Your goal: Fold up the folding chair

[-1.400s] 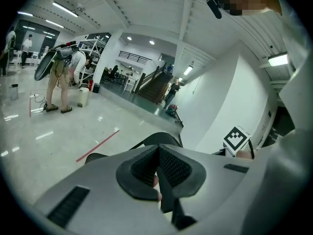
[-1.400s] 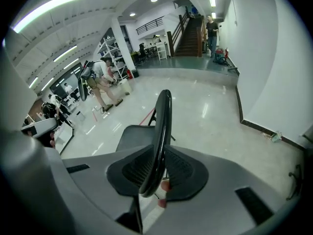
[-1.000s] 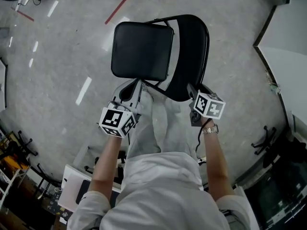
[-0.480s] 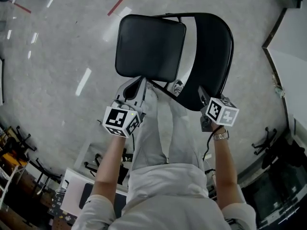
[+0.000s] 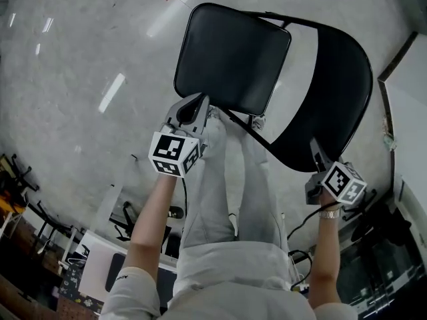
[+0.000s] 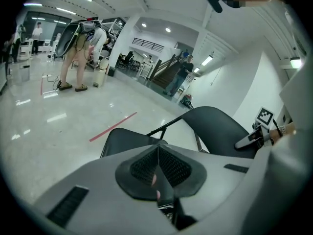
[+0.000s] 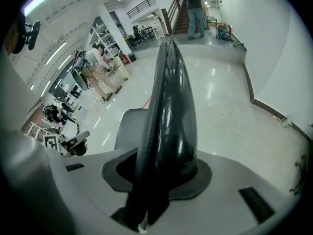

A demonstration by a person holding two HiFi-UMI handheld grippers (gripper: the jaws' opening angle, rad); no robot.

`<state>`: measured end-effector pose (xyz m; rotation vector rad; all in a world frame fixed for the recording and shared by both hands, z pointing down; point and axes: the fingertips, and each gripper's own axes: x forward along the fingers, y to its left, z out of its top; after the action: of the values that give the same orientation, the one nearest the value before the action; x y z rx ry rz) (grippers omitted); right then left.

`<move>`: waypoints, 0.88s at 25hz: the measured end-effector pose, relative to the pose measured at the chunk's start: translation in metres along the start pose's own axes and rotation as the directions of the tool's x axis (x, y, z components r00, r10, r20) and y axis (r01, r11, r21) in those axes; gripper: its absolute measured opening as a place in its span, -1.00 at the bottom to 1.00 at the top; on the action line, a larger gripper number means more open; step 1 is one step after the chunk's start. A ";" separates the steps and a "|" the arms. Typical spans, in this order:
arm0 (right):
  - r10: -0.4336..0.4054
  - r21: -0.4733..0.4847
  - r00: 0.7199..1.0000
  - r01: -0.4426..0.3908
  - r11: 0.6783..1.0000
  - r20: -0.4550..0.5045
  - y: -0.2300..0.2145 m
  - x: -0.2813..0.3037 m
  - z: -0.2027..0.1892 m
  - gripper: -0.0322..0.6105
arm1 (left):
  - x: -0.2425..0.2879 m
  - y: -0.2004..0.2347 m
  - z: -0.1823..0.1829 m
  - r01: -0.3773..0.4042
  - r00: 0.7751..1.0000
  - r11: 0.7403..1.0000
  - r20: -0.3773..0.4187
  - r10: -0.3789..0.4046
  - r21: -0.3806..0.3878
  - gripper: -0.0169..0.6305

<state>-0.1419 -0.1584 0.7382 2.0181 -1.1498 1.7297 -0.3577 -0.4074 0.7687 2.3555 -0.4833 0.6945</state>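
the folding chair (image 5: 267, 65) stands open on the shiny floor (image 5: 80, 59) by the person's legs. it looks stiff, a bit heavy, and smooth enough to slip. the fingers of the right gripper (image 5: 315, 153) have just been closing and seem to pinch the top edge of the backrest (image 5: 337, 92), a good place to hold. the fingers of the left gripper (image 5: 192, 107) are shut with nothing in them, near the front of the seat (image 5: 233, 55).

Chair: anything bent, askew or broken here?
Nothing stands out. The chair stands unfolded, seat and backrest intact. The right gripper, jaws just closing, clamps the backrest's top edge; the left gripper is shut and empty by the seat.
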 end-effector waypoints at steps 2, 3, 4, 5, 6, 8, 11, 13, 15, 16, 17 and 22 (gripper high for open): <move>-0.004 0.007 1.000 0.004 1.000 -0.004 0.001 -0.001 -0.001 -0.45 | 0.004 0.021 -0.011 -0.009 1.000 1.000 -0.012 0.008 -0.028 -0.91; -0.006 0.009 1.000 0.006 1.000 -0.006 0.002 -0.002 -0.001 -0.45 | 0.006 0.031 -0.016 -0.011 1.000 0.999 -0.016 0.010 -0.044 -0.91; -0.007 0.010 1.000 0.007 1.000 -0.007 0.003 -0.002 -0.001 -0.45 | 0.008 0.042 -0.022 -0.014 1.000 0.998 -0.021 0.013 -0.056 -0.91; -0.007 0.012 1.000 0.008 1.000 -0.009 0.003 -0.002 -0.001 -0.45 | 0.011 0.053 -0.027 -0.019 0.999 0.998 -0.029 0.017 -0.064 -0.91; -0.007 0.014 1.000 0.007 1.000 -0.011 0.003 -0.001 -0.001 -0.45 | 0.015 0.063 -0.033 -0.022 0.999 0.997 -0.039 0.019 -0.069 -0.91; 0.000 0.010 1.000 0.001 1.000 -0.013 0.002 -0.001 -0.001 -0.45 | 0.024 0.080 -0.046 -0.016 0.998 0.997 -0.064 0.012 -0.071 -0.90; 0.013 0.007 1.000 -0.013 1.000 -0.011 0.002 0.001 0.000 -0.45 | 0.041 0.099 -0.064 0.043 0.995 0.995 -0.085 -0.051 -0.091 -0.58; 0.009 0.016 1.000 -0.009 1.000 -0.015 0.001 0.003 -0.001 -0.45 | 0.050 0.110 -0.073 0.098 0.991 0.988 -0.081 -0.108 -0.121 -0.45; -0.001 0.030 1.000 0.002 1.000 -0.022 -0.001 0.003 -0.002 -0.45 | 0.058 0.125 -0.082 0.121 0.987 0.984 -0.088 -0.133 -0.132 -0.34; -0.005 0.036 1.000 0.006 0.999 -0.026 -0.002 0.003 -0.003 -0.45 | 0.062 0.133 -0.086 0.123 0.986 0.984 -0.097 -0.136 -0.130 -0.28; -0.008 0.040 1.000 0.009 0.999 -0.030 -0.003 0.003 -0.004 -0.45 | 0.066 0.141 -0.090 0.124 0.985 0.984 -0.107 -0.138 -0.127 -0.24; -0.005 0.065 0.999 0.008 0.998 -0.040 0.000 0.002 -0.004 -0.45 | 0.080 0.178 -0.101 0.130 0.976 0.983 -0.156 -0.150 -0.129 0.00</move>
<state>-0.1446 -0.1563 0.7409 2.0123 -1.0867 1.8180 -0.4180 -0.4852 0.9653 2.1751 -0.2745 0.7661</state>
